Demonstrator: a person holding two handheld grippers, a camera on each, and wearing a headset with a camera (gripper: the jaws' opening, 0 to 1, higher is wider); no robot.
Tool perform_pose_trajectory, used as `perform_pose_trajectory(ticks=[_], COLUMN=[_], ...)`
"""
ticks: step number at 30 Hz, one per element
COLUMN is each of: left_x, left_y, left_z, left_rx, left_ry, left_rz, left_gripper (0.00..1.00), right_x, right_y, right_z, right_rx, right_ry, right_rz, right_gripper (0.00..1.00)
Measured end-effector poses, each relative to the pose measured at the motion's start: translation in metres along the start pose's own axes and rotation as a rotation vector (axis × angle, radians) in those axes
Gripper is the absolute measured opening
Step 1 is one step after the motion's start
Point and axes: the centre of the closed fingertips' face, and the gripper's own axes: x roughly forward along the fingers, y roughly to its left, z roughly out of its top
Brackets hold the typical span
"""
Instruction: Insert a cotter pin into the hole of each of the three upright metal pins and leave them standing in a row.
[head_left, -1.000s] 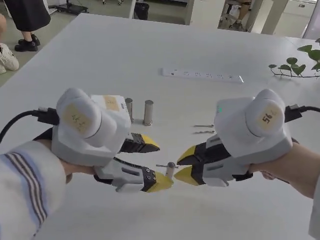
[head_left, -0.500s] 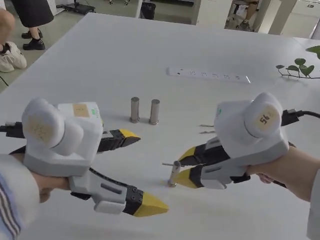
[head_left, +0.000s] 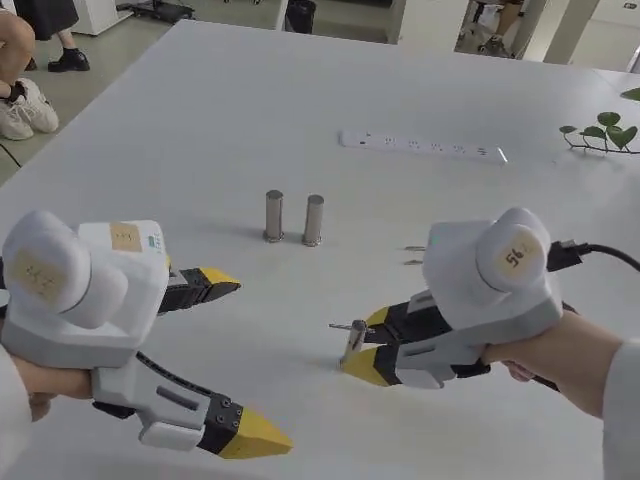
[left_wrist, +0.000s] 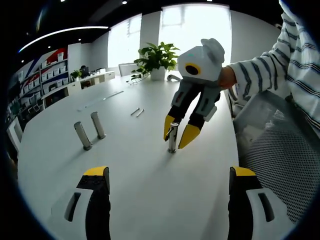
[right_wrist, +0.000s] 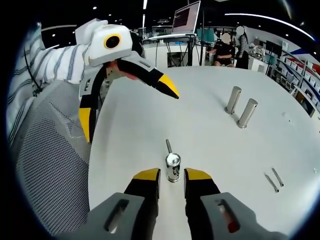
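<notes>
A short metal pin (head_left: 352, 342) stands on the white table (head_left: 200, 130), slightly tilted, with a cotter pin (head_left: 340, 326) sticking out of its top to the left. My right gripper (head_left: 365, 343) is shut on this pin (right_wrist: 173, 167) with its yellow tips on either side; the cotter pin (right_wrist: 168, 146) points away. My left gripper (head_left: 240, 362) is open and holds nothing, well to the left of the pin (left_wrist: 172, 139). Two more metal pins (head_left: 273, 215) (head_left: 313, 220) stand upright side by side farther back.
Two loose cotter pins (head_left: 415, 255) lie right of the standing pair. A white power strip (head_left: 420, 148) lies farther back and plant leaves (head_left: 600, 135) reach in at the far right. A person's feet (head_left: 20, 100) are on the floor beyond the table's left edge.
My left gripper has drawn back from the pin toward the lower left, its jaws wide apart. The right gripper has kept its place at the pin.
</notes>
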Motion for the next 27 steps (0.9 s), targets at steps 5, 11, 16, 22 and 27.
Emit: perform_pose_trajectory(ticks=[5, 11, 16, 22, 27], left_x=[-0.004, -0.009, -0.014, -0.017, -0.019], left_y=[-0.004, -0.004, -0.004, -0.001, 0.001], left_z=[-0.006, -0.012, -0.014, -0.017, -0.019], left_rx=[0.002, -0.001, -0.005, -0.011, -0.012], left_ry=[0.019, 0.039, 0.045, 0.051, 0.060], left_rz=[-0.027, -0.033, -0.039, -0.030, -0.025], left_gripper=[0.99, 0.99, 0.99, 0.99, 0.99], right_x=[0.002, 0.005, 0.006, 0.008, 0.009], right_y=[0.000, -0.002, -0.002, -0.002, -0.001], right_z=[-0.002, -0.005, -0.005, -0.002, 0.000], right_rx=[0.001, -0.004, 0.003, 0.018, -0.030], right_ry=[0.000, 0.006, -0.009, -0.035, -0.039], right_rz=[0.004, 0.008, 0.014, 0.013, 0.006], right_gripper=[0.11, 0.07, 0.05, 0.05, 0.04])
